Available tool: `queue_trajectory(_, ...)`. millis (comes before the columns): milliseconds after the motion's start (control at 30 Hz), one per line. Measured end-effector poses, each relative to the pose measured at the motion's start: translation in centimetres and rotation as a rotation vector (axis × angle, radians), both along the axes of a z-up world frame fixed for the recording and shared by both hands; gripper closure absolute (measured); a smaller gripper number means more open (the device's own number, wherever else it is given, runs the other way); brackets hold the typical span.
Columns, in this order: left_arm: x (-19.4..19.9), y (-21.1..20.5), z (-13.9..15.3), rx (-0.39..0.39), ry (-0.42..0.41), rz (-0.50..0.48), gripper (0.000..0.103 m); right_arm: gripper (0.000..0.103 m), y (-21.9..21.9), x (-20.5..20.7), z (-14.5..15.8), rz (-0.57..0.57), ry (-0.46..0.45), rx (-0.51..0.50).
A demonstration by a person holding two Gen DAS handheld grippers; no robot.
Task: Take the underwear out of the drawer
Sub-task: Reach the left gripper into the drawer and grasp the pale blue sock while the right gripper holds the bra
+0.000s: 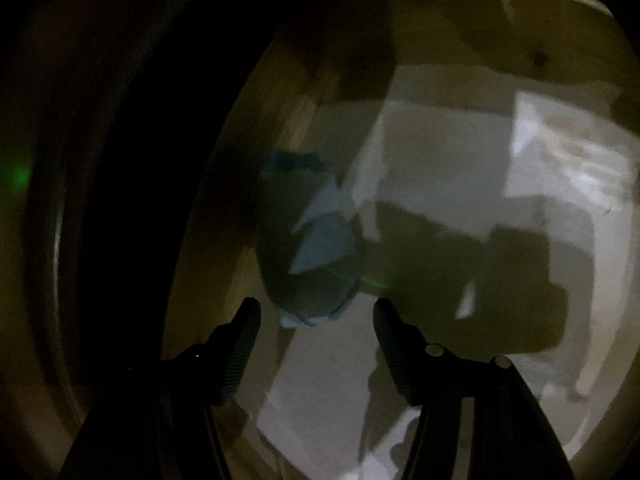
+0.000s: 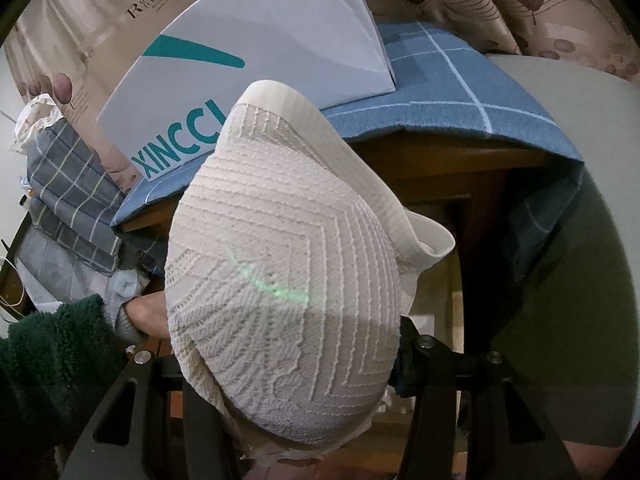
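The left wrist view looks down into a dim wooden drawer [image 1: 276, 128] with a pale floor. A rolled blue underwear [image 1: 312, 248] lies against its left wall. My left gripper [image 1: 316, 306] is open, and the roll's near end sits between its fingertips [image 1: 248, 312] without touching the pads. In the right wrist view, a white knitted underwear [image 2: 280, 248] with a smooth waistband fills the middle. My right gripper [image 2: 296, 360] is shut on it. The cloth covers most of both fingers.
White cloth [image 1: 568, 148] lies at the drawer's far right. Outside stand a white box with teal lettering [image 2: 248, 44], on a blue checked cloth [image 2: 448, 92] over a wooden table, and folded grey plaid fabric [image 2: 68, 184]. A hand in a green fleece sleeve [image 2: 52, 344] is at lower left.
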State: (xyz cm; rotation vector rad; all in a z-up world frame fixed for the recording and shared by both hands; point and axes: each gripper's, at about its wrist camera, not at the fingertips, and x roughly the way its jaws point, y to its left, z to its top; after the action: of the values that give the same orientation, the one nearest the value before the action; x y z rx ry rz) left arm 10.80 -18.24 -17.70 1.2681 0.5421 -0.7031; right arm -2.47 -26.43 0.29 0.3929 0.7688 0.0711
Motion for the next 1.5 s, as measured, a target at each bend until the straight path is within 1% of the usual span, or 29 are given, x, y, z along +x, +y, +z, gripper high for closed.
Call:
queue_trajectory(33, 0.0, -0.2, -0.2, 0.011, -0.018, 0.002, 0.043, 0.055, 0.0, 0.0, 0.0, -0.002, 0.001, 0.003)
queue_trajectory(100, -0.1, -0.1, 0.3, 0.010, -0.039, -0.005, 0.043, 0.055, 0.0, 0.0, 0.0, -0.008, -0.001, -0.002)
queue_trajectory(200, 0.3, -0.2, 0.5, -0.008, -0.019, 0.005, 0.043, 0.055, 0.0, -0.2, 0.0, -0.012, -0.002, 0.000)
queue_trajectory(333, 0.4, 0.3, 0.7, -0.022, -0.019, -0.017, 0.043, 0.055, -0.1, 0.0, -0.2, -0.014, 0.009, 0.017)
queue_trajectory(367, 0.9, 0.6, 0.5, -0.031, -0.011, -0.016, 0.046, 0.055, -0.2, 0.0, -0.2, -0.011, 0.008, 0.025)
queue_trajectory(400, 0.8, 0.7, 0.5, -0.035, 0.010, -0.015, 0.058, 0.055, -0.1, 0.0, -0.2, -0.010, 0.008, 0.027)
queue_trajectory(433, 0.9, 0.9, 0.6, -0.039, 0.028, -0.015, 0.064, 0.055, -0.1, 0.0, -0.3, -0.012, 0.010, 0.023)
queue_trajectory(467, 1.0, 1.0, 0.4, -0.034, 0.012, -0.009, 0.068, 0.055, -0.1, 0.1, -0.3, -0.013, 0.013, 0.021)
queue_trajectory(567, 0.6, 1.3, 0.3, -0.017, 0.001, -0.023, 0.076, 0.055, -0.1, 0.1, -0.5, -0.015, 0.021, 0.028)
queue_trajectory(600, 0.6, 1.5, 0.4, -0.017, 0.010, -0.021, 0.077, 0.055, -0.2, 0.2, -0.5, -0.015, 0.023, 0.026)
queue_trajectory(667, 0.7, 2.2, 1.0, -0.018, 0.064, -0.029, 0.078, 0.054, -0.3, 0.3, -0.5, -0.016, 0.025, 0.024)
queue_trajectory(733, 0.2, 2.9, 1.4, 0.004, 0.132, -0.042, 0.078, 0.054, -0.3, 0.4, -0.4, -0.015, 0.030, 0.029)
queue_trajectory(767, 0.1, 3.3, 1.6, 0.014, 0.152, -0.051, 0.078, 0.054, -0.3, 0.4, -0.4, -0.014, 0.031, 0.029)
queue_trajectory(900, -0.8, 5.7, 2.3, 0.091, 0.271, -0.069, 0.078, 0.054, -0.1, 0.5, -0.4, -0.012, 0.036, 0.026)
queue_trajectory(967, -1.0, 6.8, 2.4, 0.113, 0.312, -0.058, 0.077, 0.054, -0.1, 0.5, -0.4, -0.010, 0.037, 0.028)
queue_trajectory(1000, -1.2, 7.3, 2.2, 0.117, 0.316, -0.054, 0.075, 0.054, 0.0, 0.6, -0.4, -0.010, 0.039, 0.026)
queue_trajectory(1067, -1.4, 8.1, 2.7, 0.099, 0.357, -0.039, 0.073, 0.054, 0.0, 0.6, -0.4, -0.011, 0.042, 0.025)
queue_trajectory(1133, -1.4, 8.9, 3.3, 0.050, 0.378, 0.000, 0.069, 0.054, 0.0, 0.6, -0.4, -0.015, 0.042, 0.026)
queue_trajectory(1200, -1.0, 9.4, 3.9, 0.012, 0.403, 0.028, 0.056, 0.053, 0.0, 0.6, -0.5, -0.019, 0.045, 0.027)
queue_trajectory(1233, -0.9, 9.5, 4.3, -0.005, 0.395, 0.040, 0.054, 0.053, 0.0, 0.6, -0.5, -0.021, 0.047, 0.029)
queue_trajectory(1267, -1.2, 8.7, 4.0, -0.017, 0.398, 0.045, 0.053, 0.053, 0.0, 0.7, -0.5, -0.021, 0.048, 0.029)
queue_trajectory(1367, -0.3, 8.3, 5.2, -0.079, 0.474, 0.071, 0.050, 0.053, 0.1, 0.9, -0.7, -0.020, 0.057, 0.027)
queue_trajectory(1433, 0.1, 7.5, 5.2, -0.083, 0.464, 0.094, 0.049, 0.053, 0.3, 1.2, -0.7, -0.013, 0.061, 0.023)
queue_trajectory(1467, -0.3, 7.2, 4.8, -0.075, 0.430, 0.083, 0.048, 0.053, 0.4, 1.2, -0.7, -0.011, 0.060, 0.021)
queue_trajectory(1500, -0.3, 7.0, 4.6, -0.067, 0.415, 0.085, 0.045, 0.053, 0.6, 1.3, -0.7, -0.005, 0.060, 0.020)
